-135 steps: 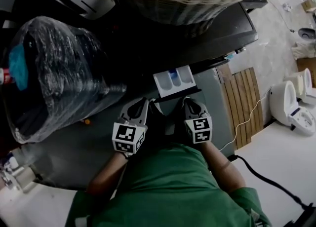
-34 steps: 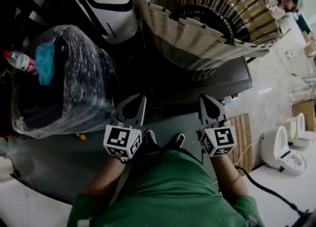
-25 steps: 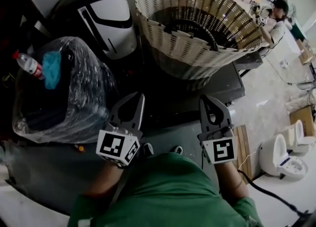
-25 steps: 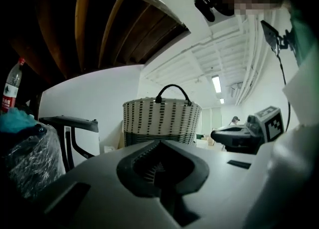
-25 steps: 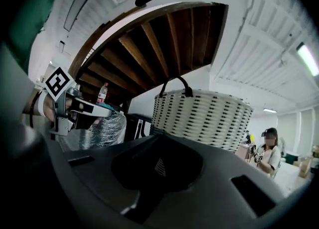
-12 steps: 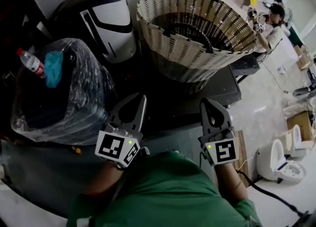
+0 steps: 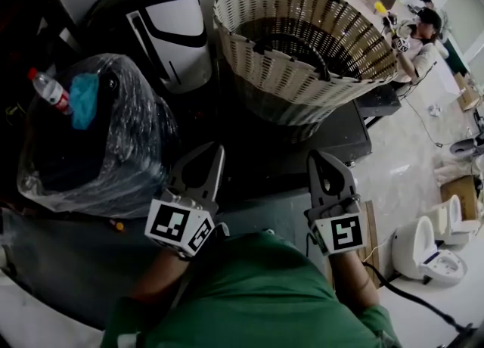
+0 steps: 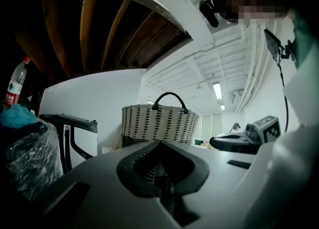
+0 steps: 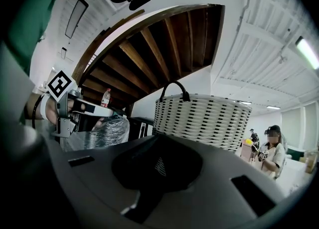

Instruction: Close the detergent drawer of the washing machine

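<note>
Both grippers are hovering close to the person's chest, clear of the washing machine (image 7: 344, 138). The left gripper (image 7: 214, 153) is keeping its jaws pressed together with nothing between them. The right gripper (image 7: 319, 161) is doing likewise, empty. Neither is touching anything, which suits tools with no work in front of them. The detergent drawer is not showing: nothing is jutting from the machine's near front edge, so I am judging it pushed home. A wicker basket (image 7: 302, 85) is sitting on the machine's far top
</note>
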Demonstrator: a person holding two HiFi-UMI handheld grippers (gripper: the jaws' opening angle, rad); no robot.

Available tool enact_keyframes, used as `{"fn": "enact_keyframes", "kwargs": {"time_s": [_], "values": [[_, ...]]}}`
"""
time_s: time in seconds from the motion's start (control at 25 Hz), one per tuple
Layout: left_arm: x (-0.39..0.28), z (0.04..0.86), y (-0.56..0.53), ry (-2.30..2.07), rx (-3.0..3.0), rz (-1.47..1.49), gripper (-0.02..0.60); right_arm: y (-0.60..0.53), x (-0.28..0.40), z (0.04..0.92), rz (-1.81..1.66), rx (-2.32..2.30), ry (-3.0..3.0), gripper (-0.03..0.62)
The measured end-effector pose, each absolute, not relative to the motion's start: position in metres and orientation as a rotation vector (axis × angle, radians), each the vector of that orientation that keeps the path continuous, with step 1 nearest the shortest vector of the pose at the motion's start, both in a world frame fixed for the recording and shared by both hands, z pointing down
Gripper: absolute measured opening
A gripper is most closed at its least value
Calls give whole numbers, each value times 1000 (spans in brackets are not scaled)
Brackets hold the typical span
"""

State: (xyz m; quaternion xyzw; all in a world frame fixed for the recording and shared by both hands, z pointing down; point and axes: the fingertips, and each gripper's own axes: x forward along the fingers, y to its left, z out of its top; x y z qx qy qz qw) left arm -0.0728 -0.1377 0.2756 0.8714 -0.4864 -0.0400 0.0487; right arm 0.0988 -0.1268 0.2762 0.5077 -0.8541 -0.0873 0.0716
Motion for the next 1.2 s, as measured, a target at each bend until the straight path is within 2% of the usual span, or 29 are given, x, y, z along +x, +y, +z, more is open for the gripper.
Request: {"fn": "enact_keyframes", "kwargs": {"time_s": [1.2], "values": [[-34, 290, -138, -1529, 2625, -41, 20, -132, 138, 298, -134, 1485, -2599, 21]]}}
